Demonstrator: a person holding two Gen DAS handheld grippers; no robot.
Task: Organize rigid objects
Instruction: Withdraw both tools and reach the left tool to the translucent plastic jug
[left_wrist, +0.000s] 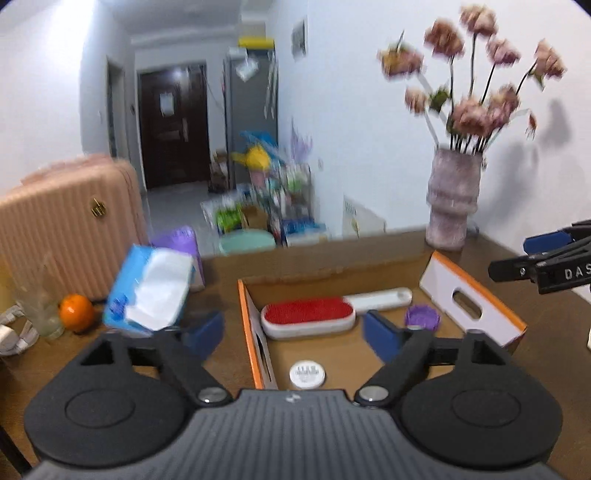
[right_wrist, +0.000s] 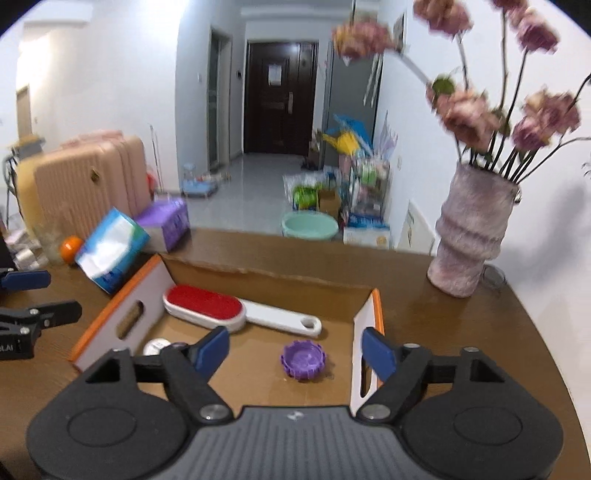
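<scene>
1. The cardboard box sits open on the brown surface, its orange-edged flaps folded outward.
2. Inside the box lie a red lint brush with a white handle, a purple cap lying apart from the brush, nearer the camera in the right wrist view, and a small white round tin near the box's left wall.
3. The left hand-held gripper hangs level above the box's left edge, one blue finger outside the wall and one over the interior; its jaws are spread wide and hold nothing.
4. The right hand-held gripper hovers over the near part of the box above the purple cap, pointing toward the far wall, jaws likewise wide apart and empty.
5. Left of the box stand a blue tissue pack, a purple box and an orange.
6. A pinkish vase of dried flowers stands on the surface to the right, near the wall.
</scene>
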